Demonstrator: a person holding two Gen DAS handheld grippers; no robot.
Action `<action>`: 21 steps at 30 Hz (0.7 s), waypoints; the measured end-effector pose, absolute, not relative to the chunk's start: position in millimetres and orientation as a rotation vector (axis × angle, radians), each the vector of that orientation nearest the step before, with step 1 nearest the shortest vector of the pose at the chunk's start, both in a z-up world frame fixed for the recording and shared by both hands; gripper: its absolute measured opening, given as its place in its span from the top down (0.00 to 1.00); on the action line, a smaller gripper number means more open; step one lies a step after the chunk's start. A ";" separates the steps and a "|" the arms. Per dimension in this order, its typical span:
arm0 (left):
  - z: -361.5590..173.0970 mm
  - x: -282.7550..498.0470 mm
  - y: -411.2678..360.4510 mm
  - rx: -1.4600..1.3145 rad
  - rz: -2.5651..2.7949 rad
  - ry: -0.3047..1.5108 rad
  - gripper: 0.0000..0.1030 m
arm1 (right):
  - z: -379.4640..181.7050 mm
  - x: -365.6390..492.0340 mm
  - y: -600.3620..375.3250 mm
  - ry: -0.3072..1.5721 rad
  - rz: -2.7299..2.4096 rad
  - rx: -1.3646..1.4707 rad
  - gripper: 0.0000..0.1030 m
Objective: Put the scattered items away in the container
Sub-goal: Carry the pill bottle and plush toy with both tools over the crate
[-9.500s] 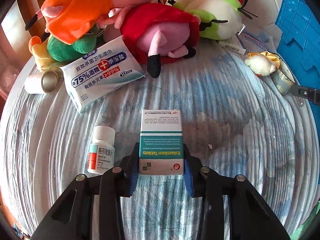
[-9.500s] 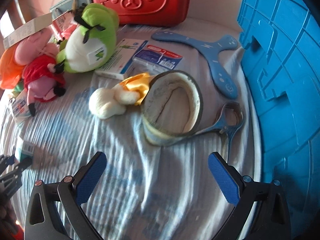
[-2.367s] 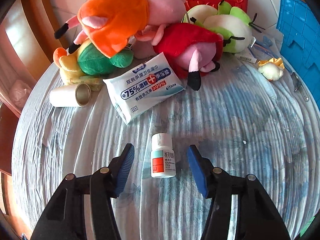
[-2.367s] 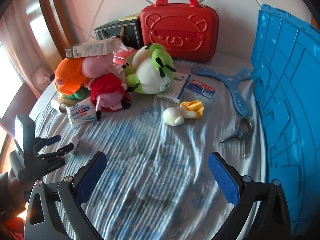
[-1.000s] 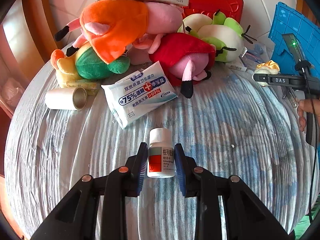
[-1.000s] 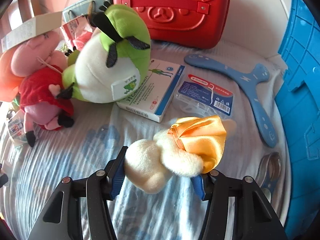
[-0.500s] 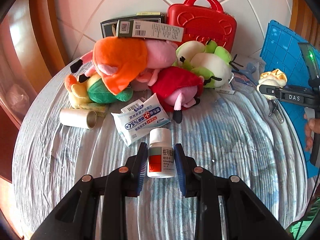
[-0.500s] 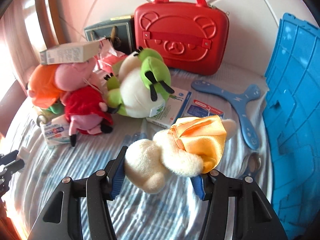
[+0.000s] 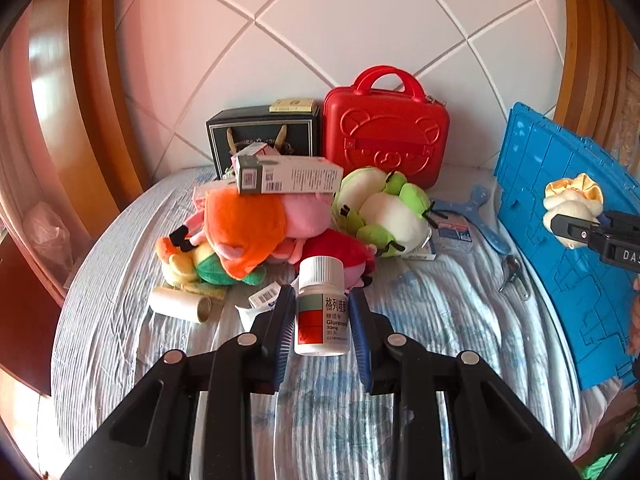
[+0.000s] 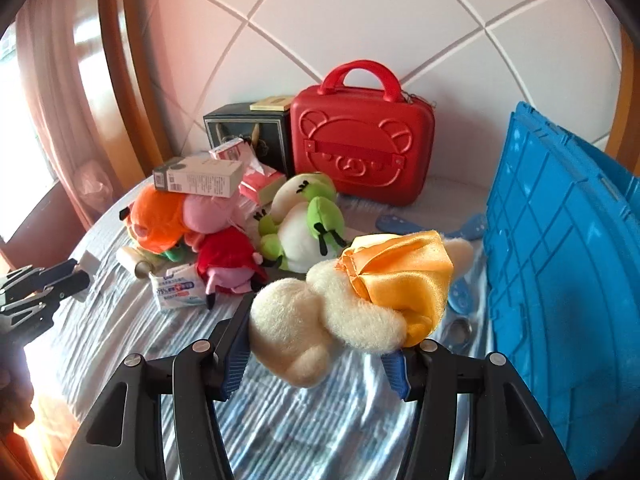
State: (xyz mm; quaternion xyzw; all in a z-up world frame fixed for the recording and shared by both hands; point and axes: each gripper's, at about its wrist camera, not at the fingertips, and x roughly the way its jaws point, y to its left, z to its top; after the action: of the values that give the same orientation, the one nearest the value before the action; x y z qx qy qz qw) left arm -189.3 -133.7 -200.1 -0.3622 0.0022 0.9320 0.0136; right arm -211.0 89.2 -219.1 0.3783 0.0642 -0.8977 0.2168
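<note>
Left gripper [image 9: 322, 322] clamps upright pill bottle [image 9: 322, 307]; right gripper [image 10: 318, 350] clamps cream plush toy [image 10: 352, 306], nearer blue crate [image 10: 560, 280] (on its right).

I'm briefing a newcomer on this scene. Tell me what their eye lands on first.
The left gripper holds a white pill bottle upright above the bed, and the right gripper is clamped on a cream plush with a gold bow. Behind them, a heap of bright plush toys lies mid-bed with a long box on top. A red case stands at the wall, and a blue crate rises on the right.
</note>
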 end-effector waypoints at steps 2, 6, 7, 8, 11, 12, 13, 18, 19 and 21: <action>-186.6 -190.6 -128.2 -1.108 2.909 0.018 0.74 | -203.9 -202.2 96.2 0.173 -2.496 1.032 0.46; -157.5 -193.0 -117.8 -1.048 2.926 0.025 0.74 | -175.4 -188.4 110.7 0.147 -2.516 0.992 0.46; -150.1 -193.0 -115.0 -1.032 2.931 0.023 0.74 | -167.9 -185.4 114.9 0.139 -2.520 0.978 0.46; -142.2 -193.0 -112.1 -1.016 2.934 0.019 0.74 | -160.4 -182.1 119.4 0.131 -2.526 0.962 0.46; -119.4 -192.8 -101.2 -0.968 2.945 0.022 0.74 | -138.0 -172.5 134.0 0.108 -2.538 0.917 0.46; -111.7 -192.4 -96.6 -0.949 2.947 0.024 0.74 | -130.2 -169.0 139.1 0.103 -2.541 0.899 0.46; -104.7 -192.1 -91.8 -0.933 2.946 0.027 0.74 | -122.8 -165.6 144.1 0.097 -2.544 0.881 0.46; -74.9 -190.2 -62.3 -0.874 2.917 0.003 0.74 | -85.9 -149.6 176.9 0.045 -2.569 0.791 0.46; -69.7 -189.5 -54.6 -0.856 2.912 0.010 0.74 | -79.4 -146.8 183.7 0.033 -2.576 0.776 0.46; -61.1 -189.8 -38.7 -0.831 2.901 0.029 0.74 | -66.0 -140.3 199.2 0.013 -2.596 0.740 0.46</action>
State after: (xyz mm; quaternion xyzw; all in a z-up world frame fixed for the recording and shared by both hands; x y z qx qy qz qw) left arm -189.8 -38.7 -61.1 -0.2747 0.0097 0.9595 0.0620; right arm -140.3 199.2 -66.0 0.2675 0.0046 -0.9383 0.2192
